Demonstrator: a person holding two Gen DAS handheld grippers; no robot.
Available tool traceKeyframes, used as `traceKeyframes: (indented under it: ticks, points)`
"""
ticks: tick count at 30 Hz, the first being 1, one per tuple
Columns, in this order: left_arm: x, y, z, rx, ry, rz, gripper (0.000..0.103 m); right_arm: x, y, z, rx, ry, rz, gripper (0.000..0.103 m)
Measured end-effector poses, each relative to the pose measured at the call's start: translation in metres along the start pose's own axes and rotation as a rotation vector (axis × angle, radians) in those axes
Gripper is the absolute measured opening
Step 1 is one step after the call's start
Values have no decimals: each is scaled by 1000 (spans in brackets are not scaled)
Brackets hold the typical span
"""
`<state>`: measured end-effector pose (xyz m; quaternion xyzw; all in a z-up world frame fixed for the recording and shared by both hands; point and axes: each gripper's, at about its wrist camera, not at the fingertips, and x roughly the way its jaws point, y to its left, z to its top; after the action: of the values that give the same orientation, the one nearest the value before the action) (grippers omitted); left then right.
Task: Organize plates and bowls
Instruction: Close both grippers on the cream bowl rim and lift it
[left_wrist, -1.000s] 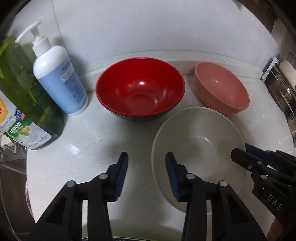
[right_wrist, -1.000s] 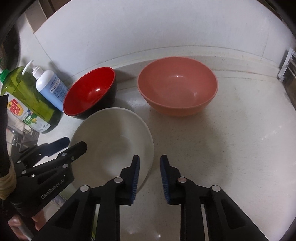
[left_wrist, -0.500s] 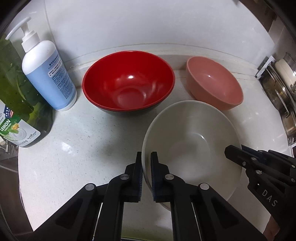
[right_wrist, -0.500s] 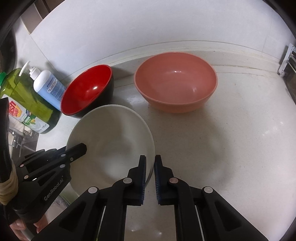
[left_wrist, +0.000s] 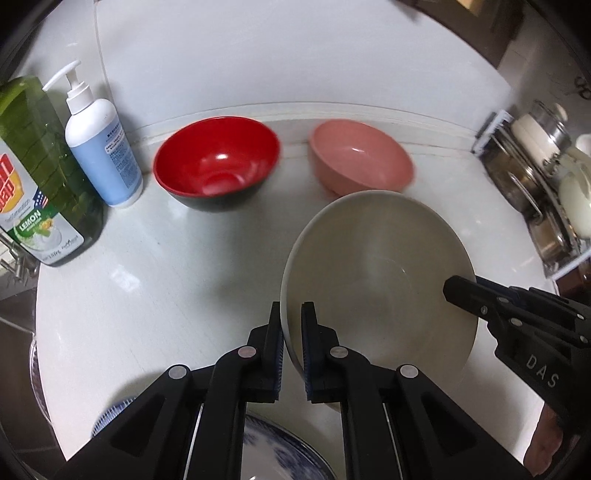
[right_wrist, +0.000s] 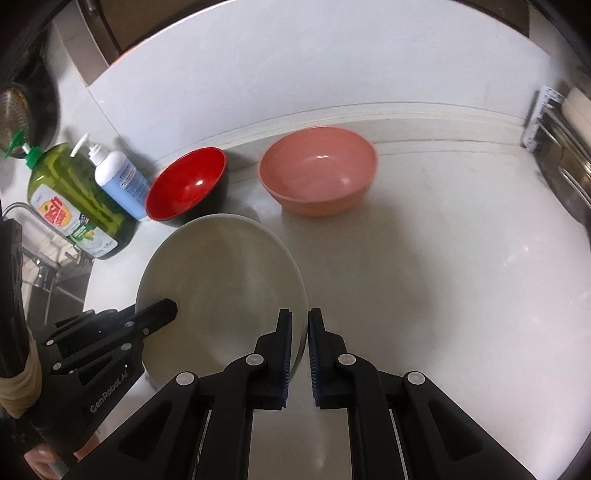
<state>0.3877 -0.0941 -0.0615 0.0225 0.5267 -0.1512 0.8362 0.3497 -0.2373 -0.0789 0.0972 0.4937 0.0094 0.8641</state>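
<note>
You have the white bowl (left_wrist: 376, 266) gripped by both claws, the left claw (left_wrist: 291, 321) clamped on its left rim and the right claw (right_wrist: 300, 328) on its right rim, and it looks lifted and tilted just above the surface (left_wrist: 166, 266). This reads as the carry step. Next you'll likely need to level it and steer it toward the pink bowl (right_wrist: 317, 170) or red bowl (left_wrist: 216, 166) for nesting, keeping both grips even so it doesn't slip.

Ahead of the left hand-held gripper (left_wrist: 291, 334), bare tabletop (left_wrist: 177, 266) runs open up to the red bowl (left_wrist: 216, 166), with the soap bottles (left_wrist: 101, 147) blocking its far left. Ahead-right of the right hand-held gripper (right_wrist: 299, 339), the tabletop lies clear up to the pink bowl (right_wrist: 317, 170); the dish rack (right_wrist: 565, 155) walls off the far right.
</note>
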Motion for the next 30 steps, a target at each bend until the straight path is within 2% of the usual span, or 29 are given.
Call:
traceKeyframes:
  ticks: [11,22,30]
  points:
    - [-31,-48,-41,57,6,-54,12,-42,-36,-48,41,-16,-29,10]
    - [-18,-98,-76,106,76,-86,13,-52,-77,-87,97,30,-71,10]
    - [-5,-118,-89,116,116,-90,13,-48,-99,-100,113,67,-84,10]
